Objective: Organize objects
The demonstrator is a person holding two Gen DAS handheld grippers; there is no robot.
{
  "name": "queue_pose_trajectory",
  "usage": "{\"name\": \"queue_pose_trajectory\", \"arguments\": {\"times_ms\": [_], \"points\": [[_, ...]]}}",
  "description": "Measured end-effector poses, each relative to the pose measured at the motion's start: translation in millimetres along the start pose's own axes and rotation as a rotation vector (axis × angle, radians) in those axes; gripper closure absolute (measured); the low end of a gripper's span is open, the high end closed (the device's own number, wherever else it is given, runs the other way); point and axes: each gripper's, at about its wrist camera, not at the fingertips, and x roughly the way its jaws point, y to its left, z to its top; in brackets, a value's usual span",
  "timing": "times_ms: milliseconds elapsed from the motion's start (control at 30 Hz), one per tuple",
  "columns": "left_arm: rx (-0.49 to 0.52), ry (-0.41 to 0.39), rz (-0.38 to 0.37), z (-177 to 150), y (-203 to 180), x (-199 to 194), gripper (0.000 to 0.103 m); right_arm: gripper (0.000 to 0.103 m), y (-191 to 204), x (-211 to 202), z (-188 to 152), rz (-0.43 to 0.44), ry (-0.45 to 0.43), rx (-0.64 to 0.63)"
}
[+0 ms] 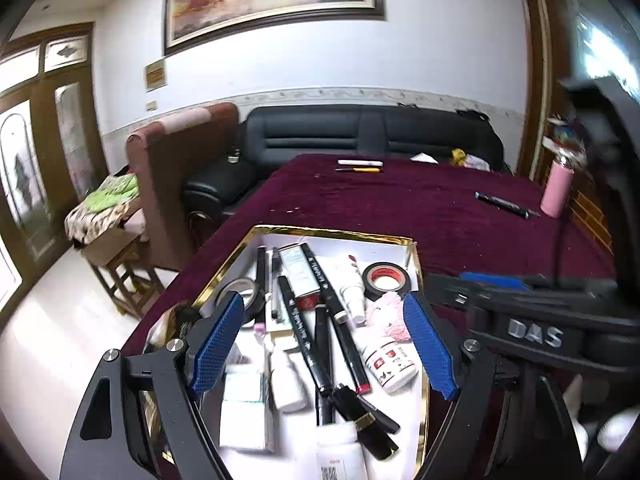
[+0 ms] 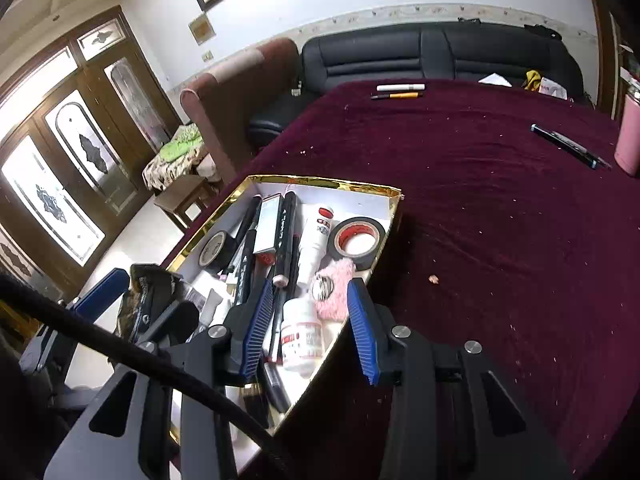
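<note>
Left wrist view shows the left tool point(image 1: 326, 344) wide open over a box point(image 1: 416, 258) with a gold rim. Nothing is held between its blue pads point(image 1: 218, 346). Under the tool lie black pens point(image 1: 304, 332), a small white bottle point(image 1: 390, 360) and a pink fluffy thing point(image 1: 386, 314). A tape roll point(image 1: 386, 276) with a red middle sits in the box, ahead of the tool and a bit right. The box rests on a desk point(image 1: 400, 200) with a dark red cloth.

Right wrist view shows the right tool point(image 2: 310, 328) partly open, holding nothing. It hangs over the near right edge of the box point(image 2: 394, 204), with the white bottle point(image 2: 300, 336) below it. Far ahead on the cloth lie a white pen point(image 2: 400, 87) and a yellow pen point(image 2: 396, 96). Another dark pen point(image 2: 568, 146) lies far ahead to the right, near a pink cup point(image 2: 629, 136).
</note>
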Motion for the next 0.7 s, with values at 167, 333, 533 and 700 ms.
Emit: {"name": "queue_pose_trajectory", "arguments": {"times_ms": [167,333,533,700], "points": [[-0.094,-0.005,-0.026,-8.0,16.2,-10.0,0.013,0.060,-2.6,-19.2,-11.3,-0.048,-0.079,-0.003],[-0.236,-0.008,-0.039,-16.0,42.3,-20.2,0.002,0.060,7.0,-18.3,-23.6,-0.132,-0.088,-0.072],[-0.279,0.010,0.057,-24.8,54.6,-27.7,0.002,0.060,19.5,-16.6,-39.9,-0.181,-0.081,-0.145],[-0.294,-0.003,0.051,-32.0,59.0,-34.7,0.002,0.055,40.0,-16.5,-50.5,-0.241,-0.100,-0.244]]}}
